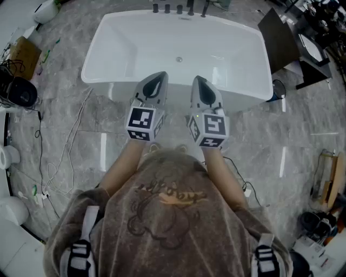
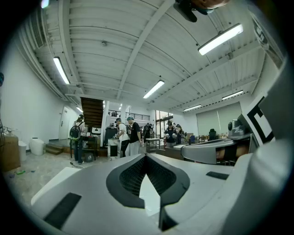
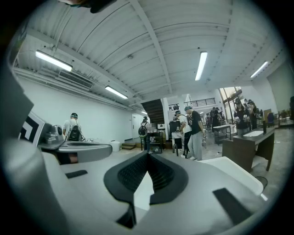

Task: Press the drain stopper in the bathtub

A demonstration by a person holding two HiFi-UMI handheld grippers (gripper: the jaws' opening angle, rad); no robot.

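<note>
A white freestanding bathtub (image 1: 111,32) stands in front of me on a grey marble floor. Its small round drain stopper (image 1: 179,59) sits in the middle of the tub's bottom. My left gripper (image 1: 160,77) and right gripper (image 1: 198,80) are held side by side over the tub's near rim, pointing up and away, well short of the stopper. Both are shut with nothing between the jaws. In the left gripper view the left gripper (image 2: 146,156) shows its tips together against ceiling and room. The right gripper (image 3: 148,153) looks the same in the right gripper view. Neither gripper view shows the tub.
Dark faucet fittings (image 1: 178,8) line the tub's far rim. A dark cabinet (image 1: 278,38) stands at the right of the tub. Cables (image 1: 65,146), a black bag (image 1: 19,92) and a cardboard box (image 1: 24,54) lie at the left. Several people (image 2: 124,137) stand far off.
</note>
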